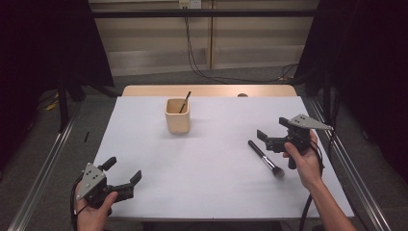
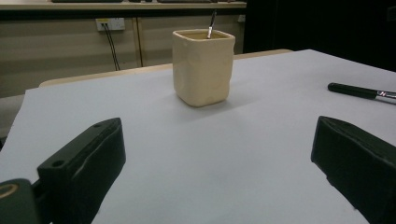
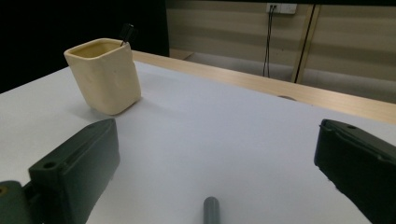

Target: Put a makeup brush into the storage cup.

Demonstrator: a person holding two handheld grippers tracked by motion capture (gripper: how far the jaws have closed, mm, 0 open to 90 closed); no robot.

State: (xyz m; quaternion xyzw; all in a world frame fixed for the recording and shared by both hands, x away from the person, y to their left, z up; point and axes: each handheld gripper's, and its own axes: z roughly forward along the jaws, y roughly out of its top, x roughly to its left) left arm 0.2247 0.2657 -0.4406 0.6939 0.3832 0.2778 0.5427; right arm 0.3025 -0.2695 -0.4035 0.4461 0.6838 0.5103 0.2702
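Table (image 1: 202,192) with a white top carries everything here, and you stand at its near edge with one gripper in each hand.

Your left gripper (image 1: 124,174) is at the near left corner of the table, low over the white surface. Its jaws are spread wide and nothing is between them. In the left gripper view the two black jaws stand far apart at the bottom, and between them you look over bare table toward the cup.

The cream cup (image 1: 177,115) stands upright near the far edge of the table, a little left of the middle. A thin dark stick (image 1: 185,102) leans inside it, and its top comes out over the rim on the right side.

The makeup brush (image 1: 265,158) lies flat on the table, right of the middle, well apart from the cup. Its black handle points toward the far left and its bristle head points toward the near right.

Your right gripper (image 1: 270,137) is near the right edge of the table, just beside the brush and above its handle end. The jaws are spread open and hold nothing. In the right gripper view the tip of the brush handle (image 3: 211,210) shows low between the two jaws, not touched by either.
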